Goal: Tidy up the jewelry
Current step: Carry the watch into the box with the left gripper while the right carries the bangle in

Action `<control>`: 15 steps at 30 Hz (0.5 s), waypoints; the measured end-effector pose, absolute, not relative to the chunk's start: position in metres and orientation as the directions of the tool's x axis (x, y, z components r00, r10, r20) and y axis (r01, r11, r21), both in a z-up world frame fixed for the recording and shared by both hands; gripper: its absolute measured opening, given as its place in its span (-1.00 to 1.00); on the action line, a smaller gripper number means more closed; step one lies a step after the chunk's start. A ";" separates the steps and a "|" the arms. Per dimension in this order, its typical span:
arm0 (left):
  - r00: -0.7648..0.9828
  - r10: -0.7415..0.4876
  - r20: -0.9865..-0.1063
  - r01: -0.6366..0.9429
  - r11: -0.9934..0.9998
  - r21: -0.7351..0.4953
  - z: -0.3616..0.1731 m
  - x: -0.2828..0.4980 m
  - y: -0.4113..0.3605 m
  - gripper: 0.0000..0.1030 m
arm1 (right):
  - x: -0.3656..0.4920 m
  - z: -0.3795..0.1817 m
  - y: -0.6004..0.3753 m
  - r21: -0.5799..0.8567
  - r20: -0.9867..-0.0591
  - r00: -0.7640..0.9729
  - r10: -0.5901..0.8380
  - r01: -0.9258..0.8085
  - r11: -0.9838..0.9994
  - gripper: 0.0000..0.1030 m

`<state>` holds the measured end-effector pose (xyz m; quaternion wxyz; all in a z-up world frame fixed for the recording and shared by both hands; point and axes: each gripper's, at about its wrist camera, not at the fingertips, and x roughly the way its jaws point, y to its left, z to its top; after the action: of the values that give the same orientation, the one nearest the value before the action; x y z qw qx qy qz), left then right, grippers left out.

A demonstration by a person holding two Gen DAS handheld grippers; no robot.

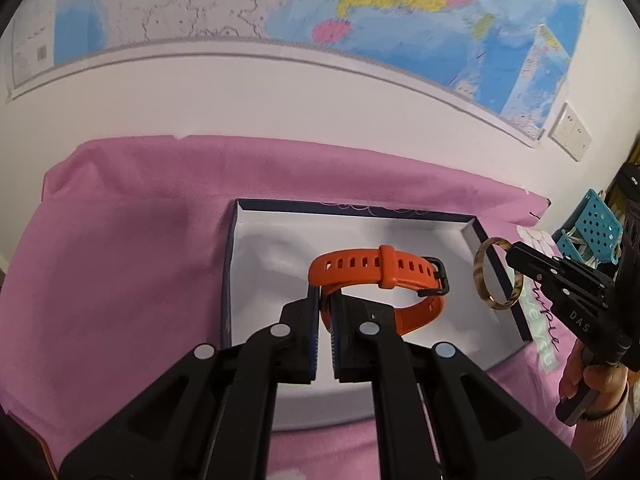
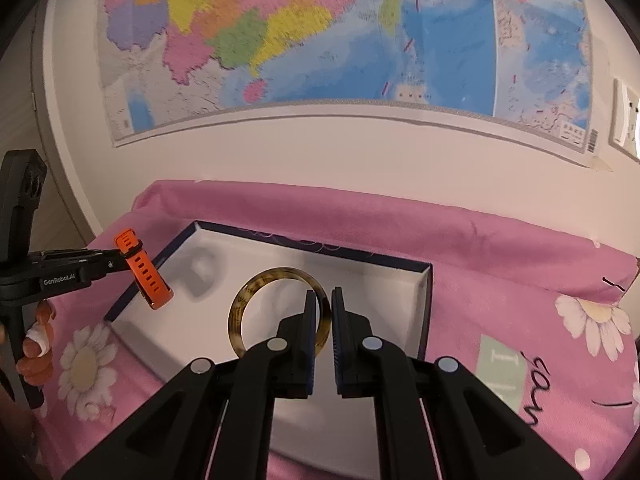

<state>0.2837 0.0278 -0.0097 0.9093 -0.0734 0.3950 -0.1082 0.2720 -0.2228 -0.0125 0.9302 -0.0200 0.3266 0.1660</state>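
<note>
Jewelry is in the air on both sides: the orange watch strap (image 1: 380, 276), a ribbed rubbery band with punched holes and a dark metal buckle, is pinched by its near loop between the closed jaws of the left gripper (image 1: 325, 300), with the rest of the loop reaching ahead and to the right of the fingertips. To the right of that claw, the right gripper (image 2: 325, 300) is clamped just as tightly on the near edge of a tortoiseshell bangle (image 2: 276, 312), a smooth, glossy, rigid hoop mottled amber and brown that stands upright ahead and to the left of its tips.

Below and ahead of both claws lies the open box (image 2: 424, 304), a shallow rectangular tray with dark blue card walls and a pale, matte lining; nothing lies in the part of it that shows. It rests on a soft pink cloth (image 2: 500, 240) printed with white daisies.

My reading is that both pieces are being carried to the box and neither is yet set down. The next move calls for lowering each piece onto the lining well apart from the other, then opening the jaws. The strap is floppy and may sag or flop over on release; the bangle may roll if let go on edge.
</note>
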 end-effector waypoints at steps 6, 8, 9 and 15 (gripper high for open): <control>0.644 -0.231 -0.729 0.118 0.972 -0.204 -0.025 0.314 0.021 -0.90 | 0.306 -0.027 -0.215 0.068 -0.656 0.703 0.274 -0.307 0.949 -0.88; 0.637 -0.218 -0.740 0.110 0.975 -0.192 -0.030 0.322 0.018 -0.90 | 0.315 -0.030 -0.211 0.059 -0.668 0.696 0.263 -0.303 0.951 -0.88; 0.633 -0.215 -0.744 0.110 0.976 -0.189 -0.032 0.326 0.017 -0.90 | 0.320 -0.032 -0.210 0.058 -0.676 0.689 0.260 -0.302 0.952 -0.88; 0.611 -0.201 -0.766 0.098 0.979 -0.180 -0.043 0.349 0.010 -0.90 | 0.340 -0.041 -0.204 0.047 -0.713 0.663 0.229 -0.281 0.959 -0.88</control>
<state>0.3491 0.0098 -0.0432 0.8954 -0.0599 0.4332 -0.0834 0.3404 -0.2041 -0.0410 0.9112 -0.0335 0.3861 0.1399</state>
